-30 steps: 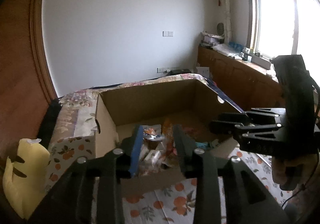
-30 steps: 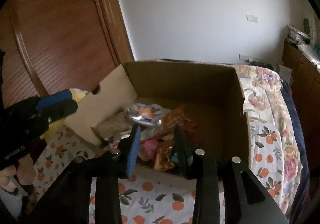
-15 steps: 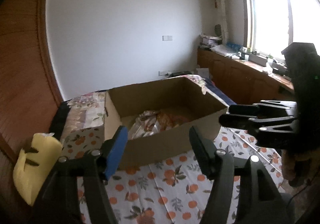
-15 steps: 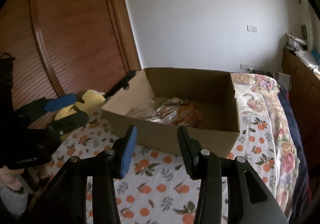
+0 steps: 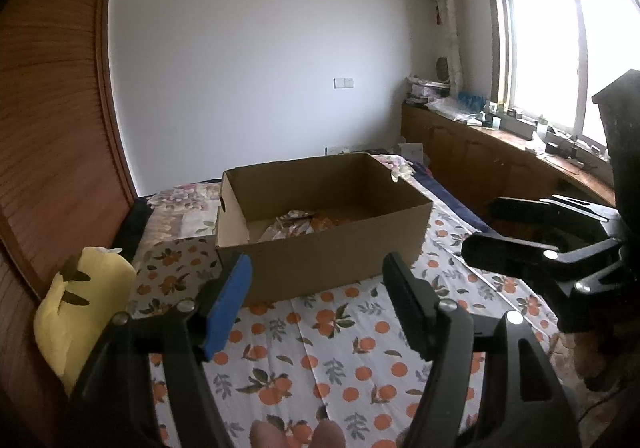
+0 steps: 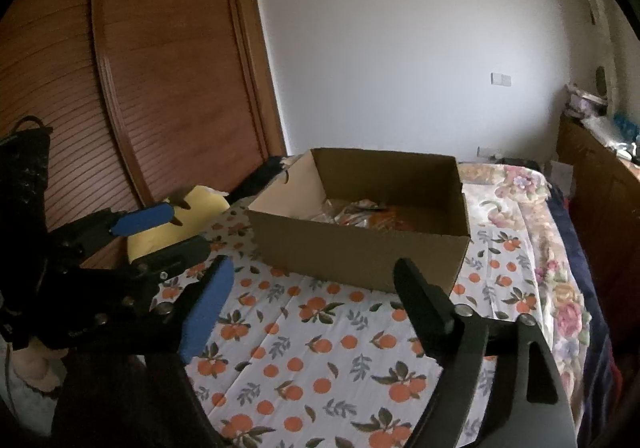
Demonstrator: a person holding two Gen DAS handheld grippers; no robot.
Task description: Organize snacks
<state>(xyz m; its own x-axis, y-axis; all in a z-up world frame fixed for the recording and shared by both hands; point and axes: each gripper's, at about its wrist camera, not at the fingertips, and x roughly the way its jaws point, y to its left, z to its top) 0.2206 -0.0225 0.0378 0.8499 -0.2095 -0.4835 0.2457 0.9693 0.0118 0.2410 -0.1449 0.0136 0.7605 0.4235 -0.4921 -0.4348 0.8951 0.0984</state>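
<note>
Two fisheye views look forward and slightly downward along each handheld gripper, from above the near part of a bed with an orange-print sheet (image 5: 320, 336). The left wrist view faces the far wall and the window on the right. The right wrist view faces the far wall and wooden doors on the left. Both share the open cardboard box (image 5: 332, 260) at middle distance, and each sees the other gripper at its edge.
</note>
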